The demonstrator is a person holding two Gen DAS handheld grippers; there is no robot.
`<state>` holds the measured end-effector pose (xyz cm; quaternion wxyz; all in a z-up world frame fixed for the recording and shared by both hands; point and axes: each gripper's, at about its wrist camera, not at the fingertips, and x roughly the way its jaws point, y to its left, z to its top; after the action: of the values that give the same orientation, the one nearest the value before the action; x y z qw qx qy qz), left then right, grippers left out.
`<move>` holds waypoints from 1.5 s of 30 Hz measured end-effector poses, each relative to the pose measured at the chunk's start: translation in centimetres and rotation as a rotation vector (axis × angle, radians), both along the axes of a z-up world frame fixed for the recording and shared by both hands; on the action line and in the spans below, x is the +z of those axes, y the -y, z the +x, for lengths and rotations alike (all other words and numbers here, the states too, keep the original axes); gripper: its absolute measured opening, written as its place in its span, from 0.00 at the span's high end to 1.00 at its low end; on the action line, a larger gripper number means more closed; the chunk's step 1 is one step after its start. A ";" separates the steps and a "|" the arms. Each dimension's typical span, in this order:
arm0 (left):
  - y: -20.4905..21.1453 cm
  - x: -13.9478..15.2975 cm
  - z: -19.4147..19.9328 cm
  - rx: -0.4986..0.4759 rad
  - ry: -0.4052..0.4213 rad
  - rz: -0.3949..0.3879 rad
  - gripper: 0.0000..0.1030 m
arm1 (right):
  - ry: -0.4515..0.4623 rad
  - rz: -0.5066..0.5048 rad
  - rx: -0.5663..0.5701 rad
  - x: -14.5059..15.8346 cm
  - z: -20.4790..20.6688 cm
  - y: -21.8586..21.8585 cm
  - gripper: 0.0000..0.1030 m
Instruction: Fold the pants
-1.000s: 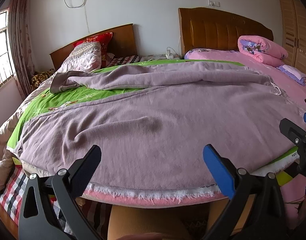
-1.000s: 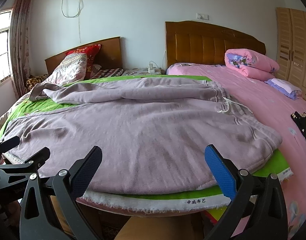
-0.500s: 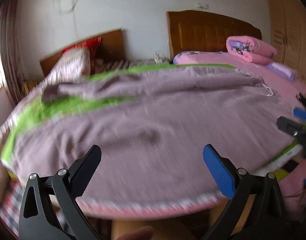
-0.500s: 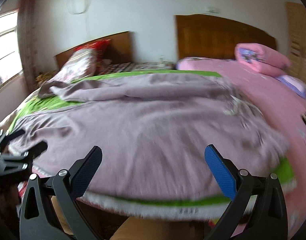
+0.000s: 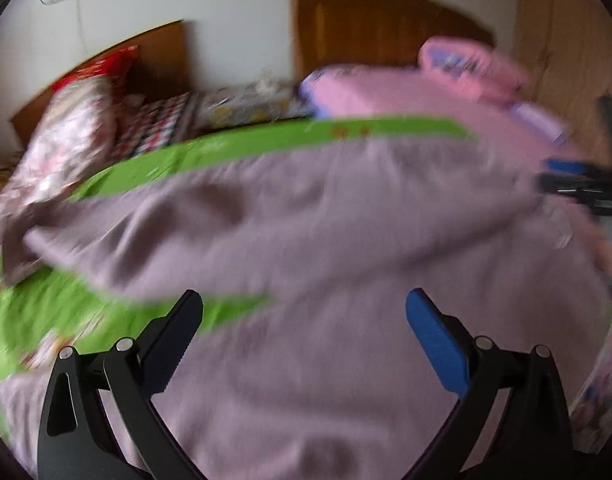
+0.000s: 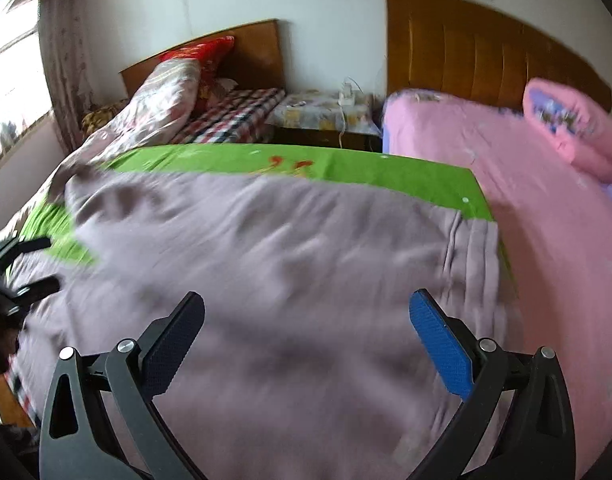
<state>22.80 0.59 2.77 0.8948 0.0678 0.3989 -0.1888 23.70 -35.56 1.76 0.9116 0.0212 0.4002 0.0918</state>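
The left tool [image 5: 304, 340] hangs over the pants [image 5: 326, 248], fingers apart and holding nothing. The pants (mauve, blurred) lie spread on the green sheet [image 6: 346, 168] across the bed, one leg toward 10 o'clock. The right tool [image 6: 306, 344] gapes too, waistband [image 6: 478, 256] at 2 o'clock.

Daylight from a left window [image 6: 10, 80]; both fisheye views motion-blurred, edges warped.
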 end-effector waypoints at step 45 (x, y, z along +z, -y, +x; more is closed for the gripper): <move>7.6 5.5 -0.4 -0.469 0.380 0.399 0.85 | 0.265 -0.210 0.169 4.5 -7.6 1.5 0.81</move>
<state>22.42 -7.03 8.28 0.8545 0.3644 0.2282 -0.2914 16.08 -37.02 6.24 0.9426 -0.1200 0.2842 0.1277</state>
